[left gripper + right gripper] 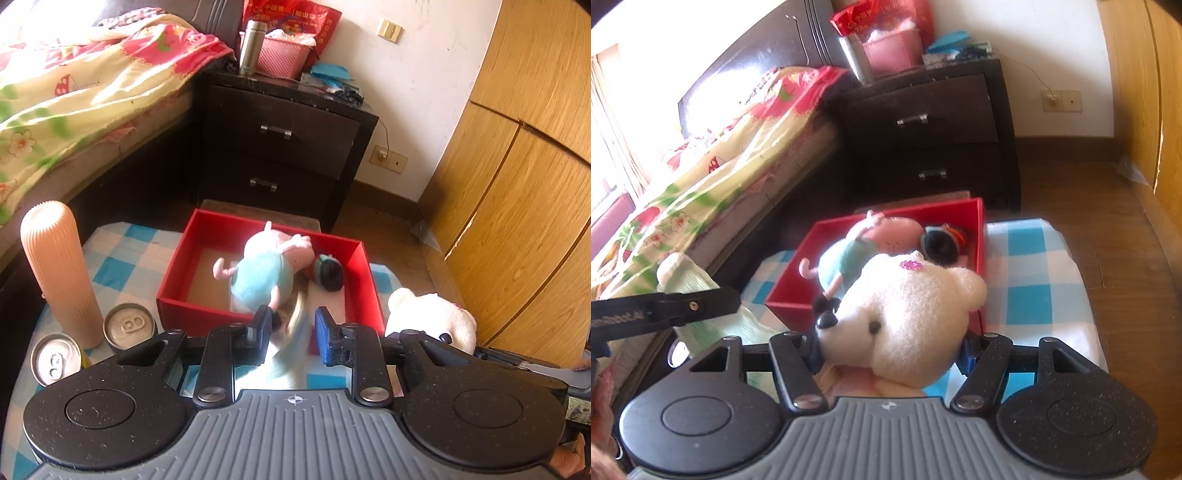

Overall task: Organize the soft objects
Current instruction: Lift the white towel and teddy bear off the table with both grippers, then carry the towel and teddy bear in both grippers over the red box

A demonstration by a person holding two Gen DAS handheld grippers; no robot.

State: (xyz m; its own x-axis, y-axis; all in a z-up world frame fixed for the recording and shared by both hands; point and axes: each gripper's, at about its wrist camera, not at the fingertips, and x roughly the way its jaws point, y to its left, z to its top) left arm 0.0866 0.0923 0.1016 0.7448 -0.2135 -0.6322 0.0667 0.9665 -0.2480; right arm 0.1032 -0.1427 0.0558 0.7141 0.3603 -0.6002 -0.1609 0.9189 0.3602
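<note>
Your right gripper [890,347] is clamped on the white bear's [905,314] head, snout toward your left, held above the checked cloth [1034,288] just before the red box [980,229]. Your left gripper [291,332] has its pads apart around something pale and blurred; whether they press it I cannot tell. The pig [266,269] lies in the box, long axis slanting, head toward the far wall.

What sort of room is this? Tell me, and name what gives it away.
Most likely a bedroom in a home: a bed with a floral quilt, a dark two-drawer nightstand beside it, and a wooden wardrobe along the wall.
</note>
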